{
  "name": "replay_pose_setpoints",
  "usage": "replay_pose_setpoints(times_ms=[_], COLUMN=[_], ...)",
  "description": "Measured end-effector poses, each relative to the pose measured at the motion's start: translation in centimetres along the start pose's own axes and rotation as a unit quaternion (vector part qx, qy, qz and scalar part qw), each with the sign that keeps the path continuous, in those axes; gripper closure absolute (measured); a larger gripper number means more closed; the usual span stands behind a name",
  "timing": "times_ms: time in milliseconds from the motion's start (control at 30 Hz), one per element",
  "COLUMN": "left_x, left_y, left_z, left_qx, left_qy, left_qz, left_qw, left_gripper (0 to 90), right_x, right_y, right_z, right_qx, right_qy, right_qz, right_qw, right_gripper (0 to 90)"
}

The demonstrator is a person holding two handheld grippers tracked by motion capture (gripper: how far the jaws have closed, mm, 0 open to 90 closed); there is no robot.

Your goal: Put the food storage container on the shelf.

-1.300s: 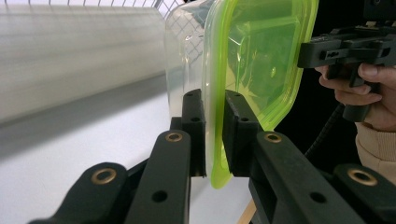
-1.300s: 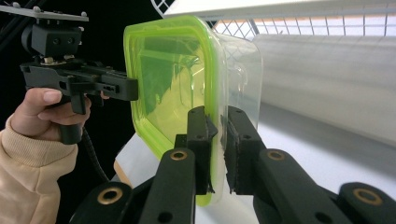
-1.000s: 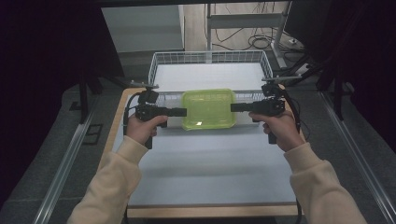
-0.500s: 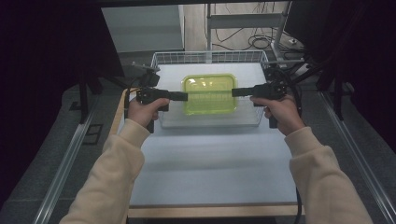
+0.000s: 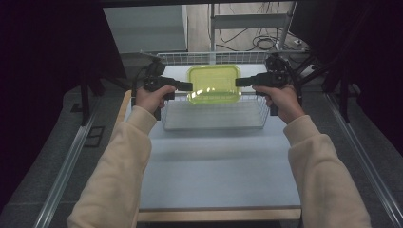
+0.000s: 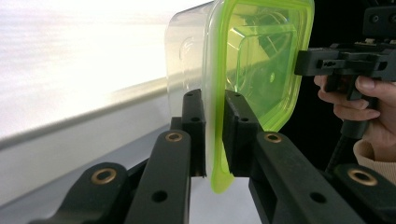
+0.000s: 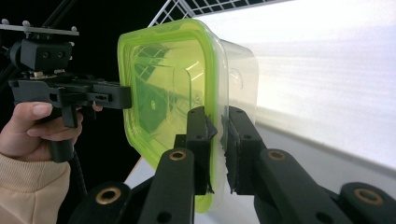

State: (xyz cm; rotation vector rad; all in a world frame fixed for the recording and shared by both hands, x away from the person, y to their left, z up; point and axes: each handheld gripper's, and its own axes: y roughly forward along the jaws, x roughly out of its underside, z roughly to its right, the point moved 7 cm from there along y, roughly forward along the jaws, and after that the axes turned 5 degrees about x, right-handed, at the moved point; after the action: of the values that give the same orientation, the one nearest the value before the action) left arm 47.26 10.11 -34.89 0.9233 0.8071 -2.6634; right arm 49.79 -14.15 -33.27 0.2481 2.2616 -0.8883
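Observation:
A clear plastic container with a lime-green lid (image 5: 214,83) hangs in the air over the wire basket (image 5: 214,124), held level between both hands. My left gripper (image 5: 189,86) is shut on the lid's left rim. My right gripper (image 5: 239,81) is shut on its right rim. In the left gripper view the two black pads (image 6: 236,135) pinch the green rim (image 6: 215,116), and the other gripper (image 6: 336,63) grips the far edge. The right gripper view shows the same: pads (image 7: 198,135) clamped on the rim (image 7: 215,116), with the container (image 7: 187,93) in front and the left gripper (image 7: 70,95) beyond.
The white wire basket sits at the far end of the pale blue table top (image 5: 214,166). The table has a wooden front edge (image 5: 218,214). Metal rails (image 5: 66,166) run along both sides. Cables and a metal stand (image 5: 252,23) lie on the floor behind.
Both hands have carried the container away from the person and slightly up, from above the basket's near rim to over the basket's middle. Both grips have held.

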Motion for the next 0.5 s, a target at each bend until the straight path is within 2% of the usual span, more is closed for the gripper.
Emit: replay_pose_setpoints(times_ms=[233, 500], left_x=[-1.9, -3.0], left_y=[0.4, 1.3], left_z=[-1.2, -2.6], left_qx=[-0.005, -0.003], left_qy=[-0.008, -0.026], left_qz=[0.005, 0.009], left_qw=[0.9999, 0.9996], left_gripper=[80.8, 80.7], right_x=[-1.7, -3.1], right_y=[1.1, 2.3], right_z=[0.9, 2.0], right_qx=[0.0, 0.006], right_qy=[0.01, 0.023], right_qz=[0.003, -0.001], right_qw=[0.9999, 0.9997], right_gripper=[80.6, 80.1])
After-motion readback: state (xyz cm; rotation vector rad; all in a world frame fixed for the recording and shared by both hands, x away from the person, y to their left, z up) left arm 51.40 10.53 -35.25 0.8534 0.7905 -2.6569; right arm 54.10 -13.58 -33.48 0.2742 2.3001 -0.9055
